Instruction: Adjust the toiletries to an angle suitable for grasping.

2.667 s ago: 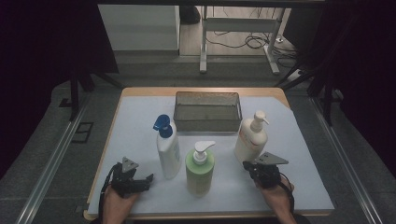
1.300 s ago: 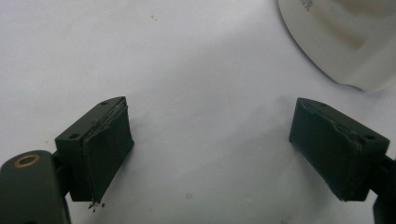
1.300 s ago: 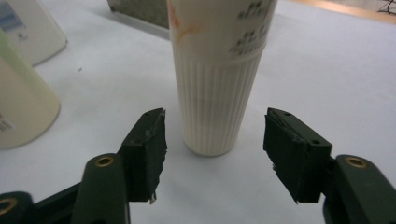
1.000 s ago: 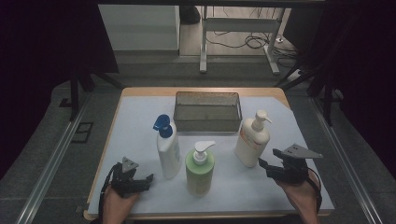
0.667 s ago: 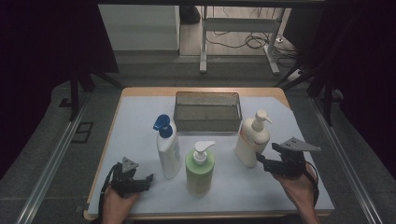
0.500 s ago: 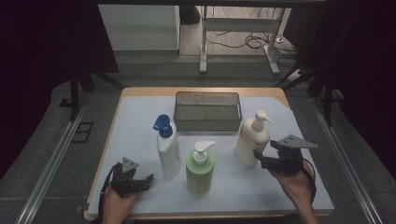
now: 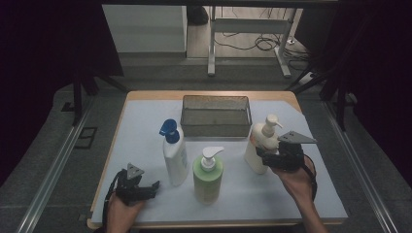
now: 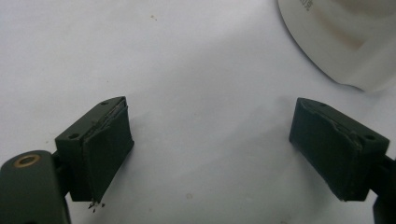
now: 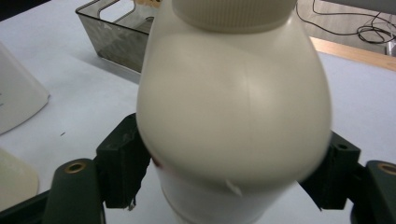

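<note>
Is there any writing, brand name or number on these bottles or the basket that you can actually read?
No text here can be read.
White bottle with blue cap: a few dark marks near its edge in the left gripper view, too small and cut off.
Green pump bottle: label blurred.
Cream pump bottle: no print visible.
Mesh basket: no marking visible.

Cream pump bottle (image 9: 233, 116) — pump head cut off by the top edge in the right gripper view, base cut off below; contact with the 2 jaws hidden behind its body. White bottle (image 8: 345, 37) — 1 corner seen in the left gripper view, label print too blurred to read.
</note>
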A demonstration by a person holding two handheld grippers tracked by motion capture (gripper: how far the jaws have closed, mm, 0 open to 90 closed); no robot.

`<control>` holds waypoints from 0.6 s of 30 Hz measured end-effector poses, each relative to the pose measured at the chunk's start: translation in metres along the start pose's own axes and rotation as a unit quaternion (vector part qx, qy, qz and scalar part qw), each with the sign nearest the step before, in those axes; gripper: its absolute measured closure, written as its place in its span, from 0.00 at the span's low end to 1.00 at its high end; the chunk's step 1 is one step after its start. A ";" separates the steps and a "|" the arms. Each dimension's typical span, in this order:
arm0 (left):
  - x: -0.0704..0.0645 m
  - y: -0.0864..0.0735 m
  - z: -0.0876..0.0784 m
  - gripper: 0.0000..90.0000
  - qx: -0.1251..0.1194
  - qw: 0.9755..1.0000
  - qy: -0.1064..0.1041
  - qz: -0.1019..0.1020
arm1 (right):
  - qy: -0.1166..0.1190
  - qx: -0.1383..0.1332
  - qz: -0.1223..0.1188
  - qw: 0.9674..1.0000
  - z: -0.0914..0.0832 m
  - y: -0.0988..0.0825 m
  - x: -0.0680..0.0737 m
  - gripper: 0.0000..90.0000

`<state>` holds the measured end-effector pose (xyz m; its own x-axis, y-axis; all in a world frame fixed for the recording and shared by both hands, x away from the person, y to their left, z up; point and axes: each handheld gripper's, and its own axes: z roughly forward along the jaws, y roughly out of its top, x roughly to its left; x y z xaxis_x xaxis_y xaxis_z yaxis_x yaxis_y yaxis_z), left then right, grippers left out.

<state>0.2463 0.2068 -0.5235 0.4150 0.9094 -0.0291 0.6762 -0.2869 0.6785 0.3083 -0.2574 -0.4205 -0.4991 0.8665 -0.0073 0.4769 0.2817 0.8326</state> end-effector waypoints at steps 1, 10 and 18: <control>0.000 0.000 0.000 0.14 0.000 1.000 -0.001 -0.002 | -0.002 0.001 0.001 1.000 0.002 0.001 0.000 0.29; 0.000 0.000 0.000 0.14 0.000 1.000 0.000 -0.001 | -0.011 0.001 -0.007 1.000 0.014 0.004 0.003 0.35; 0.000 0.000 0.000 0.14 0.000 1.000 -0.001 -0.001 | -0.001 0.003 0.003 1.000 0.014 0.006 0.002 0.40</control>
<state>0.2462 0.2066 -0.5236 0.4148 0.9093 -0.0331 0.6776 -0.2844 0.6782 0.3197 -0.2480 -0.4234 -0.4941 0.8694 -0.0035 0.4846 0.2787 0.8292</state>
